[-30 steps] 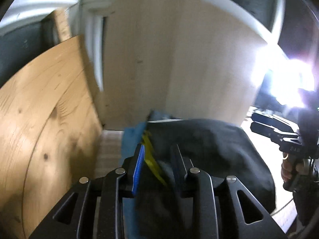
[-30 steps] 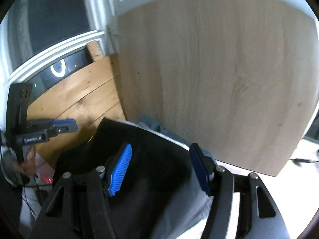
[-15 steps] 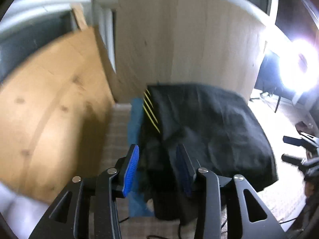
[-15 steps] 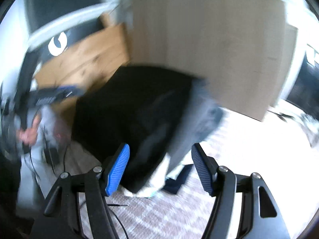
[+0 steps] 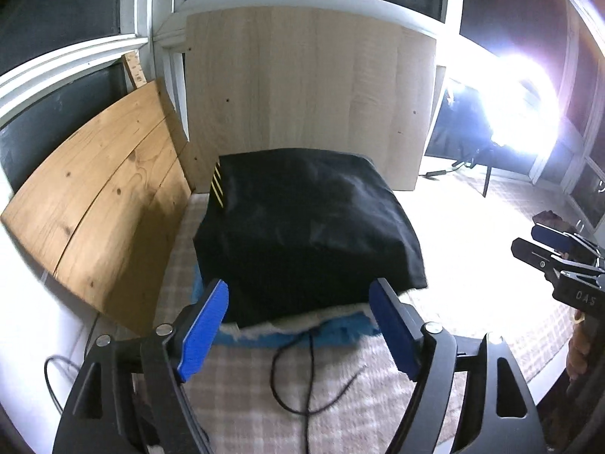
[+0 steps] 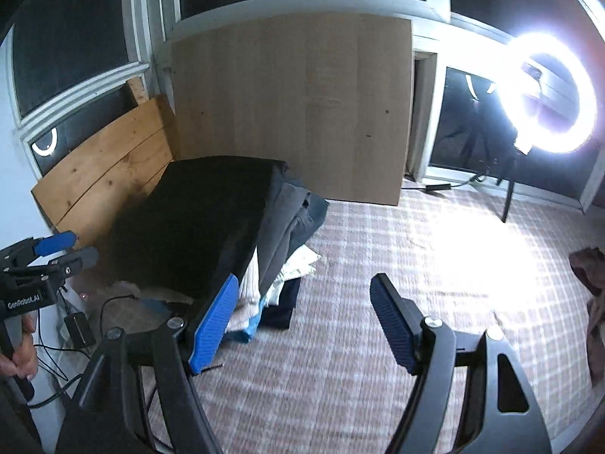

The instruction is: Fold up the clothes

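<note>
A folded black garment (image 5: 302, 227) with yellow stripes at one corner lies on top of a stack of folded clothes (image 6: 280, 249) on the checked rug. My left gripper (image 5: 298, 317) is open and empty, just in front of the stack. My right gripper (image 6: 302, 314) is open and empty, to the right of the stack, above the rug. The black garment also shows in the right wrist view (image 6: 196, 219). Each gripper shows in the other's view: the right one (image 5: 556, 257), the left one (image 6: 45, 253).
A pale wooden board (image 5: 306, 94) stands behind the stack and a pine board (image 5: 94, 204) leans at its left. A bright ring light (image 6: 548, 94) on a stand is at the right. A brown garment (image 6: 590, 276) lies at the far right. Black cables (image 5: 306, 370) run over the rug (image 6: 416, 249).
My left gripper let go of the black garment and opened wide. Both grippers pulled back from the stack; the garment now lies flat on top.
</note>
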`<state>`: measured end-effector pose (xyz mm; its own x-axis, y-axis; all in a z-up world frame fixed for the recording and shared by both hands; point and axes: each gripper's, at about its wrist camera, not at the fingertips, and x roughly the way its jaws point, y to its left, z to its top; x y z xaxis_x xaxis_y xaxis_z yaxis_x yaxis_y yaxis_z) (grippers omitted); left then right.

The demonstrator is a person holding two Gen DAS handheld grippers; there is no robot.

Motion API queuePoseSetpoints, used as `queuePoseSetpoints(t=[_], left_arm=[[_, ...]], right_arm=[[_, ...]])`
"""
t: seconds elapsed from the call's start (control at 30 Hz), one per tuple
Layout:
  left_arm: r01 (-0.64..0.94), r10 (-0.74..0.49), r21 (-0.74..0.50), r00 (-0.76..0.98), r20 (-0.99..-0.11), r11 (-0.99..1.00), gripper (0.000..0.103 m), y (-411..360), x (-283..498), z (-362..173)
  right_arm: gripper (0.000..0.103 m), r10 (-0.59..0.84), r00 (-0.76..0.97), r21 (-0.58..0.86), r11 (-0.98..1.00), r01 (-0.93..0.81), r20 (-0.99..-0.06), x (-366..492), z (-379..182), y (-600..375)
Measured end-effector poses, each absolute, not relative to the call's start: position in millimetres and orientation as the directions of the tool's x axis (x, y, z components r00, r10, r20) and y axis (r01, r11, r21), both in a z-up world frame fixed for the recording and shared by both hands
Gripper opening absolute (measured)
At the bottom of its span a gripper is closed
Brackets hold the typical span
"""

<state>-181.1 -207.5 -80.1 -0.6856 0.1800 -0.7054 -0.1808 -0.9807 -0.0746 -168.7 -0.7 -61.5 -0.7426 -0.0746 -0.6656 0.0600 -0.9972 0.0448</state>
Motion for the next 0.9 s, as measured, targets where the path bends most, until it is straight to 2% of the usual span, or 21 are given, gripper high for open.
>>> queuePoseSetpoints(t=[0.2,0.33,0.5,0.63,0.9], left_arm=[[-0.130,0.138,-0.066,-0.685,-0.716,-0.989,0.076,-207.8,-160.1,-78.1],[-0.080,0.134,-0.108,-0.669,-0.732,-0.991,0.076,-216.3,-152.4,-78.5],[-0.007,0.047,-0.057,-0.674,-0.737,-0.998,0.076,-214.6,-136.5,-75.7],[0.023,0.022,-0.051,-0.680,-0.733,-0.998,0.076,-204.8,-115.6,-69.1],[0.039,0.065,-0.128,-0.693,-0.718,-0.991,0.077,-159.7,-67.9,-52.9]], right_arm=[[0.074,-0.017,-0.739,0.033,-0.999,-0.007,-0.673,-139.6,-64.5,9.8],[0.075,0.012,-0.728,0.018,-0.999,-0.034,-0.685,-121.1,-67.9,15.1],[0.075,0.027,-0.725,-0.005,-0.999,-0.032,-0.688,-99.1,-66.8,24.5],[0.075,0.025,-0.741,-0.018,-1.000,-0.018,-0.671,-80.8,-61.5,38.8],[0.075,-0.004,-0.757,-0.030,-0.999,0.031,-0.653,-43.3,-52.2,87.8]])
